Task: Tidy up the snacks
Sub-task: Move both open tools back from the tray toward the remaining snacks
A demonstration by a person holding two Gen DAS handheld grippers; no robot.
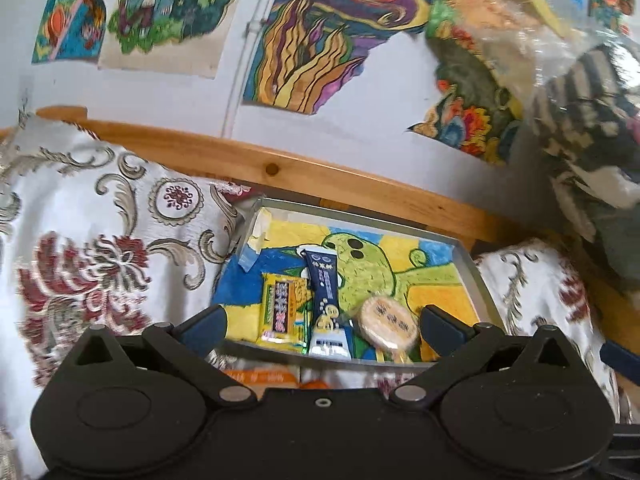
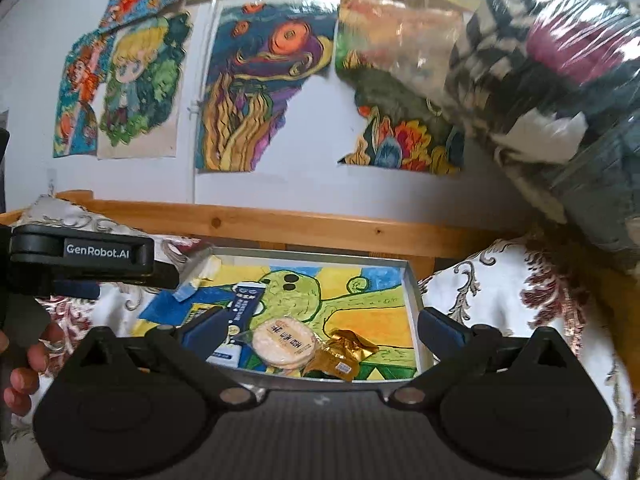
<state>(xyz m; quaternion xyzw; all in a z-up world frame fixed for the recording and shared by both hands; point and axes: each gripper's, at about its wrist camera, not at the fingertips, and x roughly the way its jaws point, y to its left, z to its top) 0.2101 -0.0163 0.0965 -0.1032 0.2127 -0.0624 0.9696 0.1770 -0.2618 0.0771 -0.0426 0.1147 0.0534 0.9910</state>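
Two tools gaping wide, left tool (image 1: 320,320), right tool (image 2: 320,326), round pale rice crackers (image 2: 285,343), gold-wrapped snack (image 2: 346,354), grey tray (image 2: 414,292).

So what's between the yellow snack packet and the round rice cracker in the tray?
The dark blue stick packet lies between the yellow packet and the cracker; left wrist view shows it.

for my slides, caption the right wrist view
Open right gripper above a tray holding a rice cracker and gold packet.

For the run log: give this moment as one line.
left gripper: open, empty | right gripper: open, empty | tray: round cracker, gold packet
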